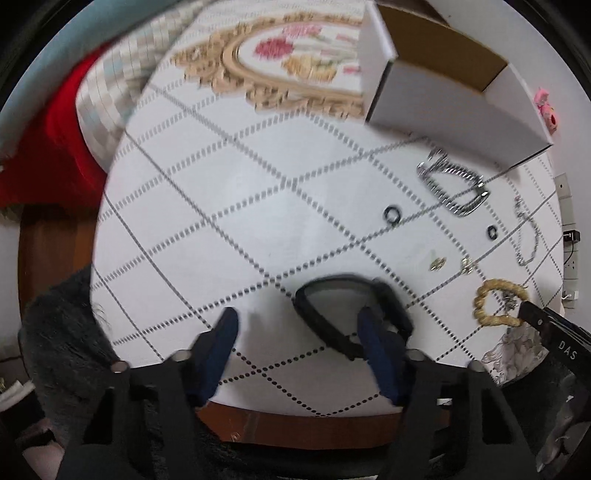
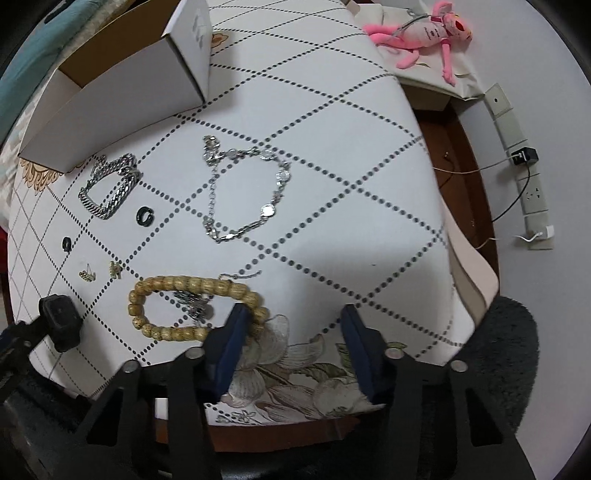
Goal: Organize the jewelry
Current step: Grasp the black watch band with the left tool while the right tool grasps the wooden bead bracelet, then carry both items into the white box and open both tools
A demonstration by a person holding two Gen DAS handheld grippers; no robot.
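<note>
My left gripper [image 1: 297, 321] is open over the near edge of the table; its right finger sits against a black wristband [image 1: 351, 314] lying flat. My right gripper [image 2: 293, 317] is open and empty; its left finger is by the end of a wooden bead bracelet [image 2: 192, 306]. A small silver piece [image 2: 197, 304] lies inside the bead loop. On the cloth lie a thin silver chain bracelet [image 2: 245, 192], a heavy silver link bracelet [image 2: 110, 190], two black rings [image 2: 144, 216] [image 2: 67, 243] and two small gold earrings [image 2: 101, 272]. An open white box [image 2: 110, 92] stands at the back.
The cloth-covered table [image 2: 332, 221] drops off at the right to a brown wooden rim. A pink plush toy [image 2: 424, 29] lies on a bag at the far right. A power strip with cables [image 2: 532, 195] runs along the wall. A dark fuzzy rug [image 2: 513, 350] lies below.
</note>
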